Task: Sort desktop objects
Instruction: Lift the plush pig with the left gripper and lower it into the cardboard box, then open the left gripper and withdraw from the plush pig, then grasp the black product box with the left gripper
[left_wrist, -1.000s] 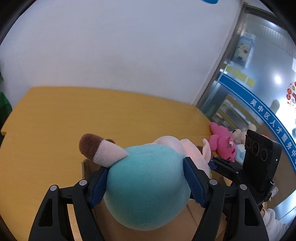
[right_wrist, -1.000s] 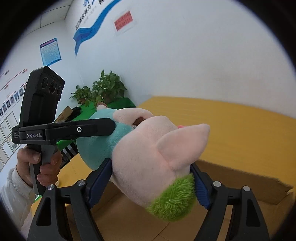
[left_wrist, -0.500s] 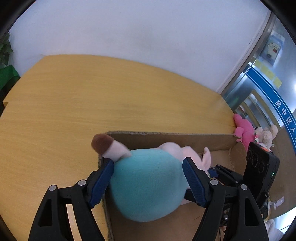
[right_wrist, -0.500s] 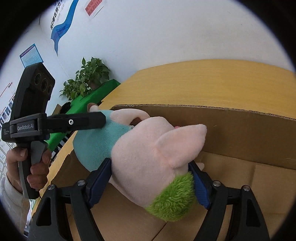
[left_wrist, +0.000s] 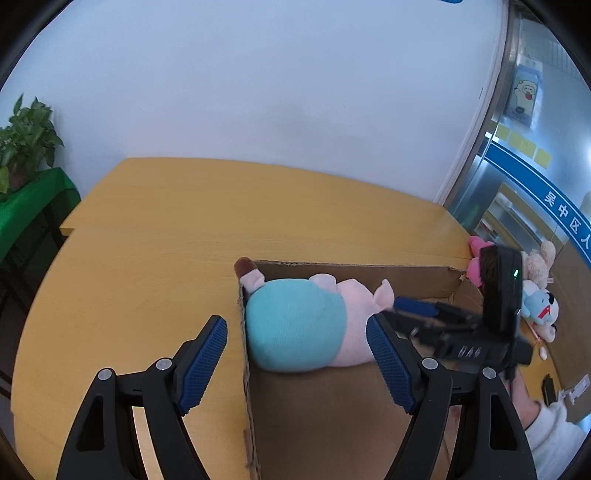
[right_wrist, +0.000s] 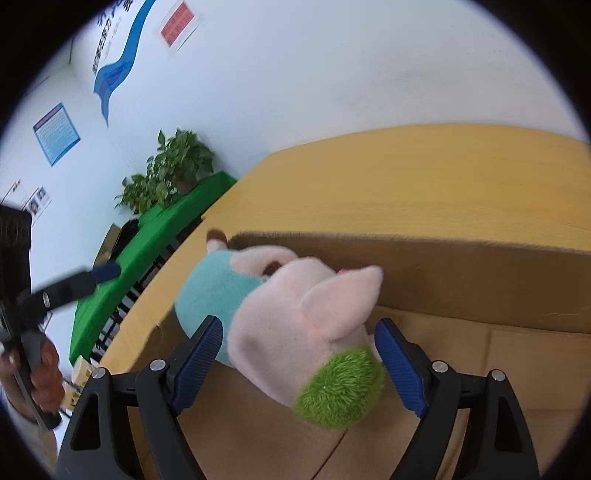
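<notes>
Both grippers are held low, pointing into the cardboard box (left_wrist: 332, 413) on the yellow wooden table (left_wrist: 147, 258). The soft plush pig (left_wrist: 295, 328), teal-bodied with a fuzzy green tuft, is lying inside the box. The left gripper (left_wrist: 297, 363) and right gripper (right_wrist: 299, 363) are spread apart, gripping nothing.

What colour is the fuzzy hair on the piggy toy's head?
Bright green: the fuzzy tuft on the plush pig shows best in the right wrist view.
</notes>
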